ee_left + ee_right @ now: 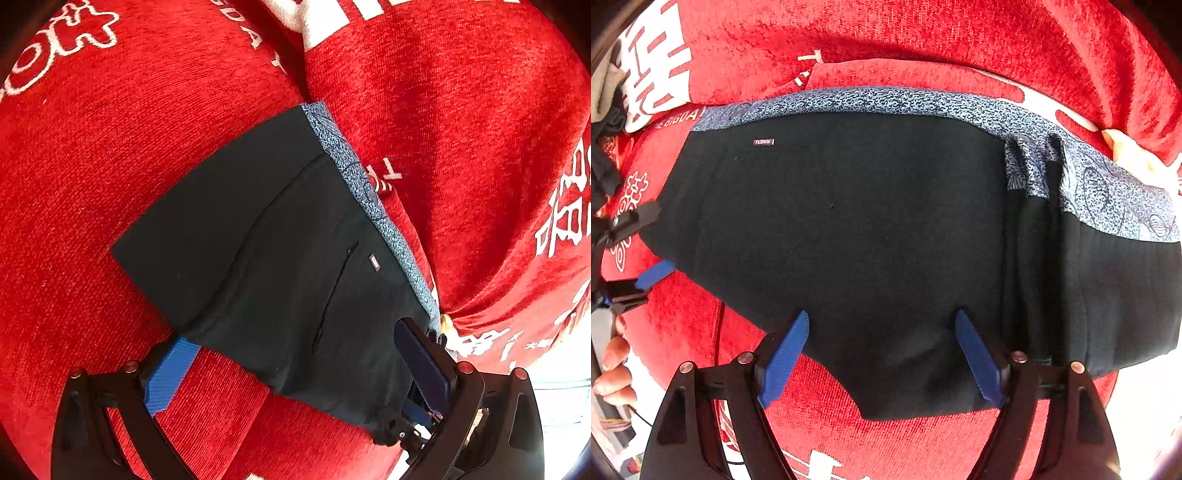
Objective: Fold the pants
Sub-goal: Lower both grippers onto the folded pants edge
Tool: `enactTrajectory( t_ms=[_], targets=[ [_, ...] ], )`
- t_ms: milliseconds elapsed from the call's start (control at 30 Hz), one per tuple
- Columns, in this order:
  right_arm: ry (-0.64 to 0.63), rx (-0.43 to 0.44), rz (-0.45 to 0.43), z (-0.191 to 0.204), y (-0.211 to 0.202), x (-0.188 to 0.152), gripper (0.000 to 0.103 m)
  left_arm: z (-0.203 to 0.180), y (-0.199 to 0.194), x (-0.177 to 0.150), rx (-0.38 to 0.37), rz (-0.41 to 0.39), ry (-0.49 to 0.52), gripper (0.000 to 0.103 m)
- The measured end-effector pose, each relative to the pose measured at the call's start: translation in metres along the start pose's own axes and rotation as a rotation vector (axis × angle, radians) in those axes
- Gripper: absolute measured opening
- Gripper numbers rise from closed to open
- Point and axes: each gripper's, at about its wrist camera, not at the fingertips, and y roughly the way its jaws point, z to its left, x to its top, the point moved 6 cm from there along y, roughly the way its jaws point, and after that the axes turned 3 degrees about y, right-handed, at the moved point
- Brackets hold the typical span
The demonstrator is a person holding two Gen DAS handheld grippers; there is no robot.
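A: Two grippers are working one pair of pants (pixel 849 229), which is lying folded into a black block on the red cloth (pixel 923 44), with its speckled blue waistband (pixel 886 101) along the far edge.

B: What are the jaws doing?

A: The right gripper (pixel 882 354) is standing wide open, both blue fingers (pixel 785 354) resting at the near edge of the pants, gripping nothing. The left gripper (pixel 295 365) is also open, straddling the corner by the waistband end; one finger is beside the fabric, the other is lying over it.

B: So how would you go about this step well?

A: I'm judging that the fold is nearly finished and that they are squaring it. I'd be pressing flat along the near edge, keeping the layers stacked, and smoothing that bunched pleat (pixel 1034 229) on the right of the waistband before letting go. Closing on only the top layer would be risking a dragged, skewed fold.

B: Any containers to mind?

A: None are showing. No basket, drawer or box is in either view, so the pants are simply sitting on the cloth.
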Motion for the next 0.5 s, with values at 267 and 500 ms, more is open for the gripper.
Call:
enactTrajectory(
  t_ms=[267,500],
  targets=[
    [0.018,0.007,-0.002,0.002,0.0,0.0,0.085,-0.031,-0.004,0.012,-0.019,-0.035,0.08,0.103],
    [-0.002,0.024,-0.003,0.001,-0.001,-0.002,0.085,-0.014,0.009,0.012,0.135,-0.02,0.033,0.067]
  ],
)
